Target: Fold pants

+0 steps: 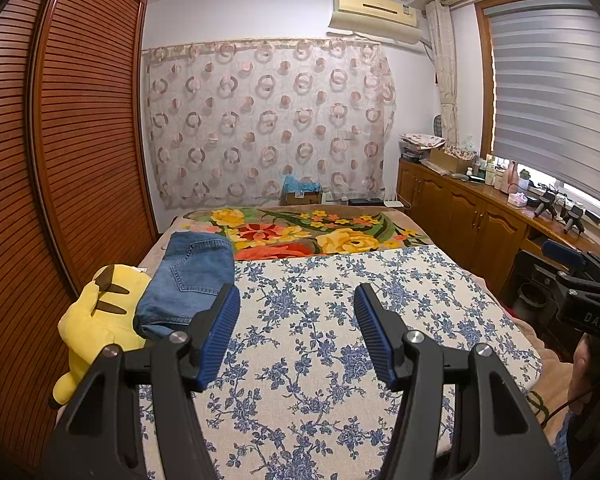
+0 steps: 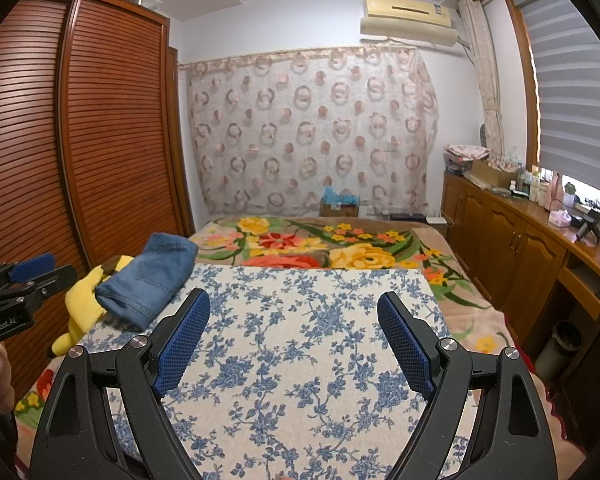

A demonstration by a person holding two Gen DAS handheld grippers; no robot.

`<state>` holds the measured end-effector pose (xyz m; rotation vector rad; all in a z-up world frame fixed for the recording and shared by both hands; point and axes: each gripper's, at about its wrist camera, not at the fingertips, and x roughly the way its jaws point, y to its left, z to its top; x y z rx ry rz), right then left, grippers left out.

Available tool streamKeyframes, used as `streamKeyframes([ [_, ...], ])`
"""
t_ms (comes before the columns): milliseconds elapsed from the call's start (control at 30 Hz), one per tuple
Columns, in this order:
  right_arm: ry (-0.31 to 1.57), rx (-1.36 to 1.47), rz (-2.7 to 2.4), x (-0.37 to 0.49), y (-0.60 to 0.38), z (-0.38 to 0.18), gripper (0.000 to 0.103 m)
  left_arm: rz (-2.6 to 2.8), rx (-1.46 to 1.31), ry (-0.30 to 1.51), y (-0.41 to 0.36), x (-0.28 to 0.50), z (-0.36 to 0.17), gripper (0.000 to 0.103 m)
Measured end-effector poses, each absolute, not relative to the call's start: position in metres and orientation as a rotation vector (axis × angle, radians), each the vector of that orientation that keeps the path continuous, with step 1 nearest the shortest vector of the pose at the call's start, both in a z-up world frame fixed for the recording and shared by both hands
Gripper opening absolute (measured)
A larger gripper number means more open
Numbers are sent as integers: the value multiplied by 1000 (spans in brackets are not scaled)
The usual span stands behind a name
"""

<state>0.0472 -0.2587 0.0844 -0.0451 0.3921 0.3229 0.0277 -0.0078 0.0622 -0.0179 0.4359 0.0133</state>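
While the left gripper (image 1: 296,300) hovers released above the blue-flowered cream board (image 1: 340,320), the folded blue denim pants (image 1: 188,280) lie at its far-left edge, touching the yellow plush toy (image 1: 96,320). From the right wrist, the right gripper (image 2: 294,306) is likewise spread, empty; pants (image 2: 148,276) far-left.

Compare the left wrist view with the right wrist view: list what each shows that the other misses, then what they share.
Only the left wrist view shows the right gripper from the side, at its right edge. Only the right wrist view shows the left gripper from the side, at its left edge. Both show open jaws holding nothing, the folded jeans leaning on the yellow plush toy, the blue floral board and the flowered blanket.
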Motion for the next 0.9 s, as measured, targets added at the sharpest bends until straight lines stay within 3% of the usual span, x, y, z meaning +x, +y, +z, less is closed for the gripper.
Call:
streamKeyframes([
  [900, 396, -41, 317, 48, -262, 82, 88, 13, -18, 433, -9, 27, 61, 59],
])
